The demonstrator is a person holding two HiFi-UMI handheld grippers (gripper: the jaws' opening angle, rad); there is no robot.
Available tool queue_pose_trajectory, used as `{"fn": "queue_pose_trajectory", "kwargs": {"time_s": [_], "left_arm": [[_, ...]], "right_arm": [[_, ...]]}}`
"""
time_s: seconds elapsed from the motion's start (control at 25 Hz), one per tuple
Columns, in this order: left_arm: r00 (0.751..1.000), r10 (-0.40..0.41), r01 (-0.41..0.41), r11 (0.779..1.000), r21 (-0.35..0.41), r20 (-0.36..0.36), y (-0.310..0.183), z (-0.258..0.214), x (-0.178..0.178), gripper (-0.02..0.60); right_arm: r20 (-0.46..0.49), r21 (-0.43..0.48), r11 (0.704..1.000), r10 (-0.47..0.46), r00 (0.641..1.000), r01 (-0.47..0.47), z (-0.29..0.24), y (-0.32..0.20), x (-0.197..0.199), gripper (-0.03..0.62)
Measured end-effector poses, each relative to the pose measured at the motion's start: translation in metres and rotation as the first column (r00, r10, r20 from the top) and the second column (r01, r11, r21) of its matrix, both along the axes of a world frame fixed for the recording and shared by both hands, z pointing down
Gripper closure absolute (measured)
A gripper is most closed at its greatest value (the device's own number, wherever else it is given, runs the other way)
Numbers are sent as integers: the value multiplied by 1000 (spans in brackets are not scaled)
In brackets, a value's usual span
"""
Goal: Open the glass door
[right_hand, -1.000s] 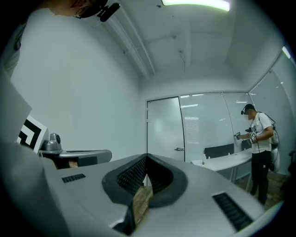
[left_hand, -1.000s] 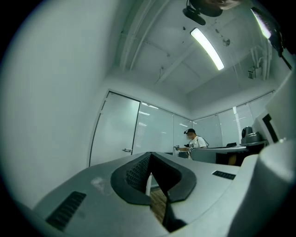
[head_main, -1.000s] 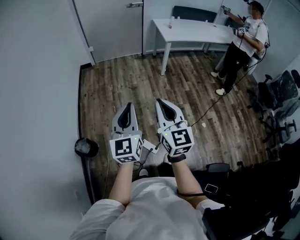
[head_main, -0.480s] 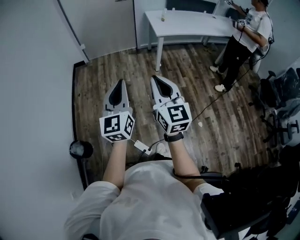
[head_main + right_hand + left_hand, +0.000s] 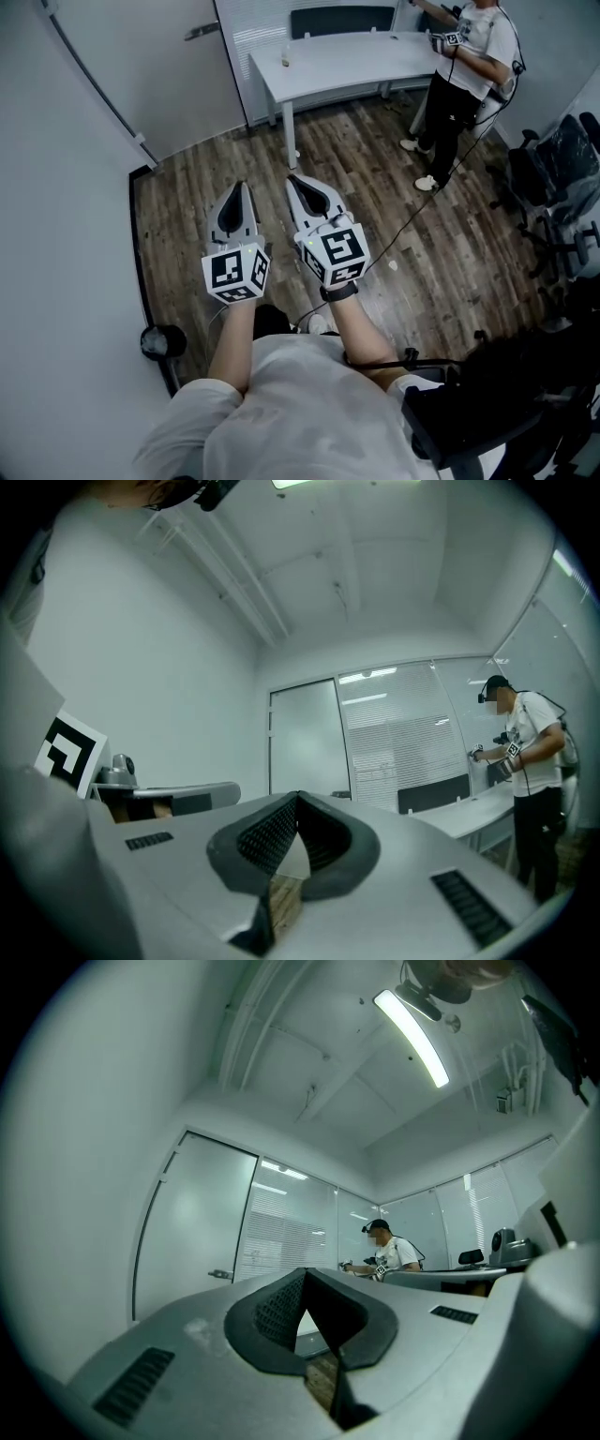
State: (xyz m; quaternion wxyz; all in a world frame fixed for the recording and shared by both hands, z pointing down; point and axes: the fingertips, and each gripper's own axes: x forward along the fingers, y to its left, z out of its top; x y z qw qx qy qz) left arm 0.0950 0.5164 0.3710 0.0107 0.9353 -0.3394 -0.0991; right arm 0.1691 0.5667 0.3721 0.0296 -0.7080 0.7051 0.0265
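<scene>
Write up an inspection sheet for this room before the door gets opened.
Surface: wood-plank floor runs up to the door.
Job's things: glass door appears closed; handle untouched.
Clutter: small white scrap on the floor; black round object by the left wall.
Grippers: left gripper and right gripper both shut, empty, side by side, apart from the door.
Cables: black cable crosses the floor towards the standing person.
Surroundings: white table; office chairs at the right.

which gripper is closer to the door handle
Left. The left gripper is below and slightly right of the door handle in the head view; the right gripper is further right. Neither touches it.
</scene>
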Motion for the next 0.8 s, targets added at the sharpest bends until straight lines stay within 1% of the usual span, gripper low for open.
{"fn": "queue_pose_trajectory", "kwargs": {"time_s": [0.16, 0.28, 0.36, 0.48, 0.6, 0.72, 0.8], "left_arm": [[1000, -3, 3, 1000, -8, 7, -28, 4, 11, 580], [1000, 21, -21, 1000, 1, -7, -51, 3, 17, 580], [999, 47, -47, 999, 15, -8, -71, 3, 20, 580], [997, 78, -78, 997, 28, 2, -117, 4, 19, 580], [997, 80, -80, 996, 37, 13, -176, 3, -2, 580], [998, 64, -64, 997, 47, 16, -243, 0, -42, 580], [998, 57, -57, 998, 32, 12, -289, 2, -69, 580]], "right_arm": [[-16, -10, 1000, -18, 1000, 18, 3, -22, 0, 592], [-46, -3, 1000, -19, 999, 19, -1, -44, -5, 591], [-55, -1, 1000, 1, 998, -1, 0, -67, -4, 591], [-49, -4, 999, 35, 998, -35, 1, -115, -3, 591], [-38, -10, 999, 52, 998, -52, 3, -173, -18, 591], [-42, -12, 999, 42, 998, -43, 4, -239, -51, 591], [-40, -17, 999, 33, 999, -34, 6, -283, -77, 591]]}}
